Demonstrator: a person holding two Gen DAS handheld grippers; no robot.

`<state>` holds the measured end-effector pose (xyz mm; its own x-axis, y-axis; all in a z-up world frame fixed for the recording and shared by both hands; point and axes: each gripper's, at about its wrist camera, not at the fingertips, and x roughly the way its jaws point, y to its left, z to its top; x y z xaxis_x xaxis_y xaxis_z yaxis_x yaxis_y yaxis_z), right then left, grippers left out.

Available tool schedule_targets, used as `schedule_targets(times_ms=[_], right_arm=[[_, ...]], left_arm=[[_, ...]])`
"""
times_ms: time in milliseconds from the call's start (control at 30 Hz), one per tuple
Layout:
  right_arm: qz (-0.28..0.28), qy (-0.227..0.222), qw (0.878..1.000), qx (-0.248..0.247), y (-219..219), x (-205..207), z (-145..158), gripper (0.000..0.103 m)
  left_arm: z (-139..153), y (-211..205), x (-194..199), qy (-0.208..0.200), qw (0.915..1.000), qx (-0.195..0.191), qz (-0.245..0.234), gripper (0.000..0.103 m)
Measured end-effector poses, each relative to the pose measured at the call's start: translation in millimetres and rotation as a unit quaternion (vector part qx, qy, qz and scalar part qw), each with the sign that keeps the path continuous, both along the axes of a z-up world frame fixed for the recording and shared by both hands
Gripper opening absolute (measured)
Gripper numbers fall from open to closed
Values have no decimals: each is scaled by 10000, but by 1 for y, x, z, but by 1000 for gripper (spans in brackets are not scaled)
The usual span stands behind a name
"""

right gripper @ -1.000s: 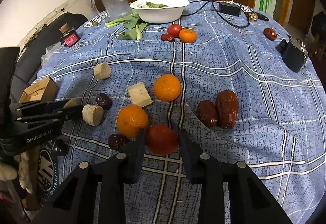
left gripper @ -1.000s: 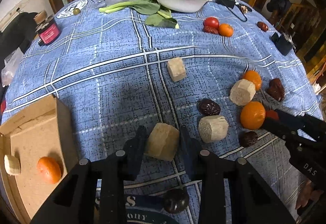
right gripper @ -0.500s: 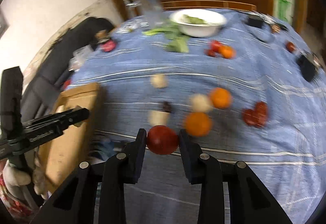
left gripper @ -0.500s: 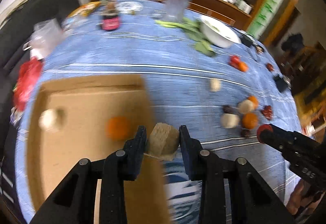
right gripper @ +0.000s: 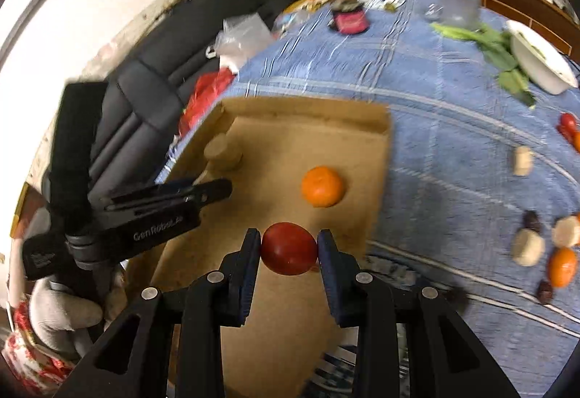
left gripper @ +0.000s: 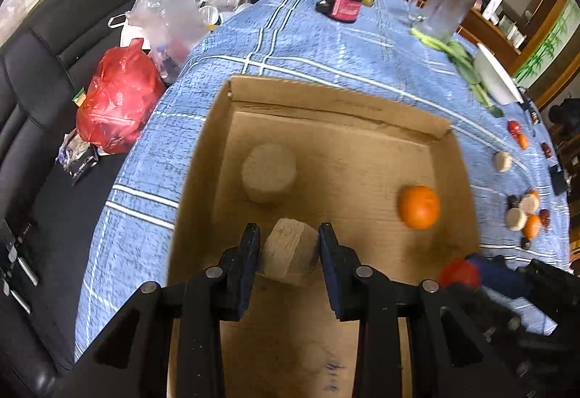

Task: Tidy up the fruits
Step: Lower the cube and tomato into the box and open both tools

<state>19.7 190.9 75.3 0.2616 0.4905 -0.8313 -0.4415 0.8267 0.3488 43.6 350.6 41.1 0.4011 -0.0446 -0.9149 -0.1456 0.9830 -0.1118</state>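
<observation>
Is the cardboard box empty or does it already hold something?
Not empty: the cardboard box holds an orange and a beige round piece on its floor.

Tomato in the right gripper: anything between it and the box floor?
Nothing visible does. The tomato hangs over bare cardboard box floor; the orange lies farther in, and the left gripper is off to the side.

Blue tablecloth (left gripper: 326,46) crossed by white plaid lines covers the tabletop. At frame centre, a plain brown cardboard box (left gripper: 340,108) holds a bright orange mandarin (left gripper: 418,206) and a pale beige round piece (left gripper: 268,173). Black jaws grip a tan chunk (left gripper: 290,255) — and, in the right wrist view, a deep red tomato (right gripper: 289,247). Upper left: a red plastic bag (left gripper: 119,97).
</observation>
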Motion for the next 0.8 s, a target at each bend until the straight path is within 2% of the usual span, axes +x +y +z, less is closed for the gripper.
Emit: schedule_targets(times_ms=[100,333,500,567,667,800], right_arm=[[44,20,9998,-218,18,0,-14,36],[33,-114,9986,-522,30,2,-25,36],[-1,-254,9977,-626,34,3,-25,37],[5,-269,9975,-654,35,3,-24,37],[15,-244,9976,-652,35,2,-23,42],[-84,-351,9978,-560,28,-5,-10,42]], left_arm=[[-4,2,3,43,9999,100,-39,32],[-6,7,10,7,9998,190,-101,32],[-4,9,10,19,9997,202,-98,35],[-1,9,9,-10,9998,190,-79,41],[6,10,6,-89,9997,215,-38,44],[21,11,0,-202,9996,197,94,46]])
